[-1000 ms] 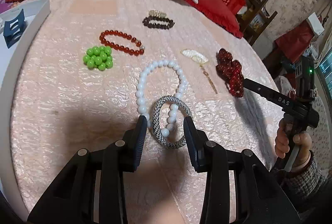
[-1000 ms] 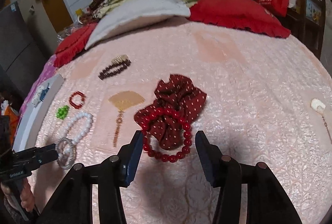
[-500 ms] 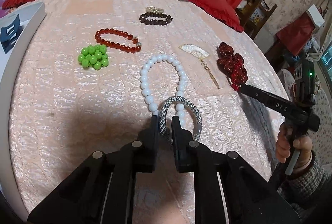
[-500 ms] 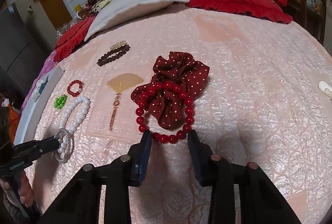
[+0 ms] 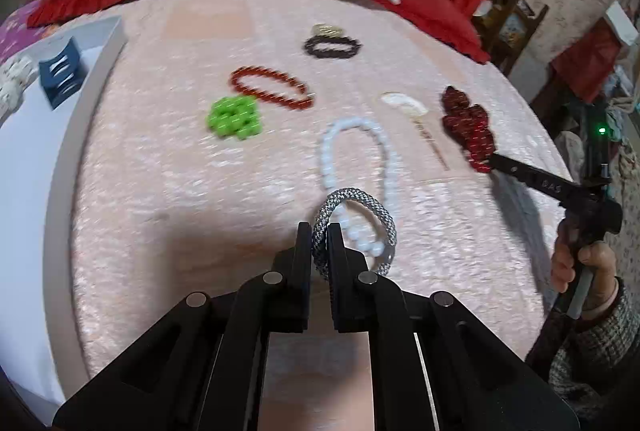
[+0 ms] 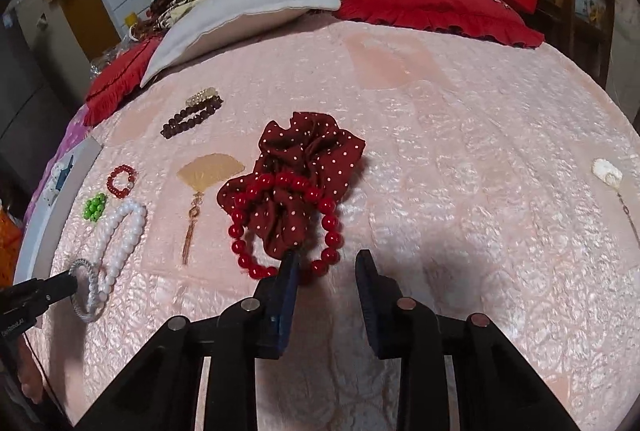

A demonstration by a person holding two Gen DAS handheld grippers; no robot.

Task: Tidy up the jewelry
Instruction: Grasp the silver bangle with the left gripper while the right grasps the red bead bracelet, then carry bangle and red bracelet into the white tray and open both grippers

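Observation:
My left gripper [image 5: 319, 237] is shut on the near rim of a grey woven bangle [image 5: 362, 205], which overlaps the near end of a white bead necklace [image 5: 352, 135]. The bangle [image 6: 90, 289] also shows at far left in the right wrist view. My right gripper [image 6: 326, 259] is open, its left finger touching the near side of a red bead bracelet [image 6: 288, 223] that lies over a dark red dotted scrunchie [image 6: 308, 159]. All lie on a pink bedspread [image 6: 460, 151].
A green bead cluster [image 5: 234, 117], an amber bracelet [image 5: 270, 93], a dark bead bracelet [image 5: 332, 45], a gold clip [image 5: 326, 29] and a fan-shaped pendant [image 6: 208, 175] lie on the bedspread. A white tray [image 5: 28, 159] holds a blue clip [image 5: 62, 77]. Pillows [image 6: 432, 3] line the far edge.
My left gripper closed on the grey bangle and tilted its rim upward. My right gripper narrowed, moved up to the red bracelet, then opened again.

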